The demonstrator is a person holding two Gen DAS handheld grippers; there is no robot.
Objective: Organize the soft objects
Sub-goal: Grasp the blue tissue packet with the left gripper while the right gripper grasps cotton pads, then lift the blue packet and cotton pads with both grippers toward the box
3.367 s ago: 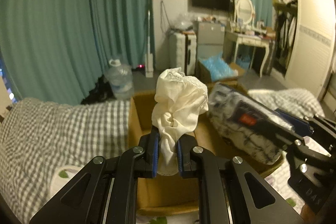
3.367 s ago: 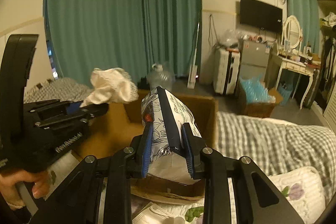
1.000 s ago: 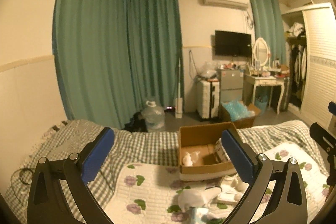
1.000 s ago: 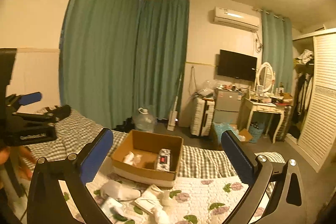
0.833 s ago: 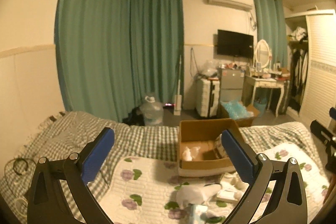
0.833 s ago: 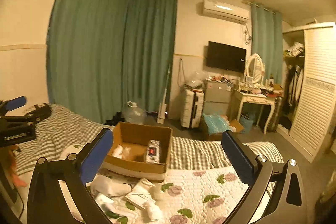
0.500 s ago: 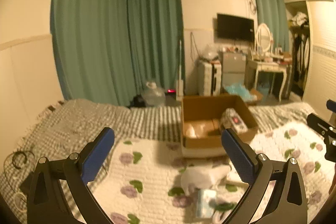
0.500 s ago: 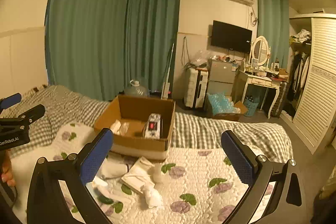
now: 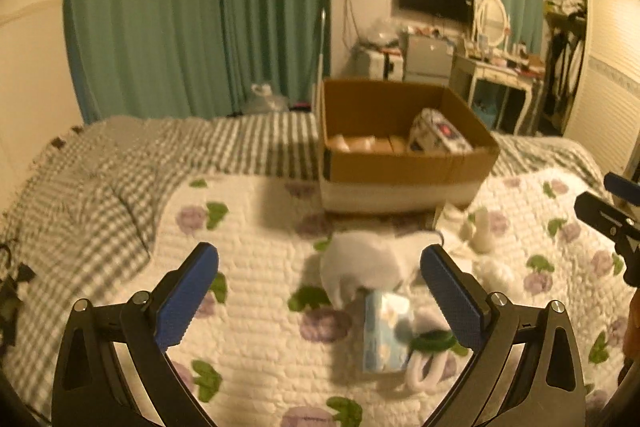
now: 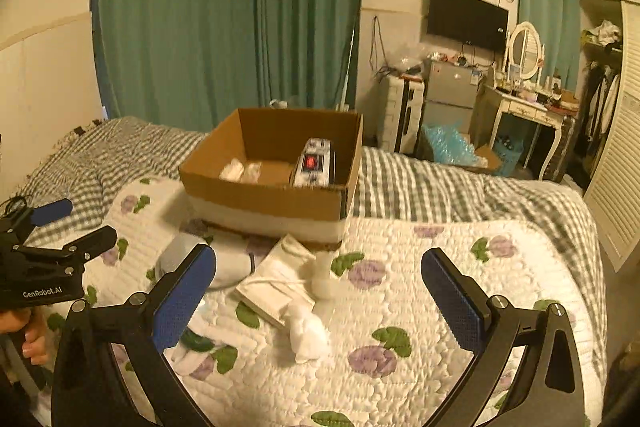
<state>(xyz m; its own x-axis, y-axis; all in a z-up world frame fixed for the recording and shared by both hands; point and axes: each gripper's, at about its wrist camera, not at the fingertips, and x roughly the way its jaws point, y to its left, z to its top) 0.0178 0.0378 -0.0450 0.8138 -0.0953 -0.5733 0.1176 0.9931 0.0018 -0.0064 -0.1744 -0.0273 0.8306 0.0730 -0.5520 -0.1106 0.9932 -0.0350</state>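
Hovering above the floral quilt, the left gripper had its jaws spread wide and empty; a white cloth bundle and a pale blue tissue pack lay between them, with the cardboard box beyond. From the right wrist, the right gripper was likewise spread and empty over a flat white packet and a crumpled white cloth; a patterned pack lay inside the box.

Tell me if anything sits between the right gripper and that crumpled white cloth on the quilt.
Nothing visible does. The right gripper is open and empty, and the crumpled white cloth lies in plain sight on the floral quilt just ahead of it. The flat white packet sits beside the cloth, further away toward the cardboard box, not in the path.
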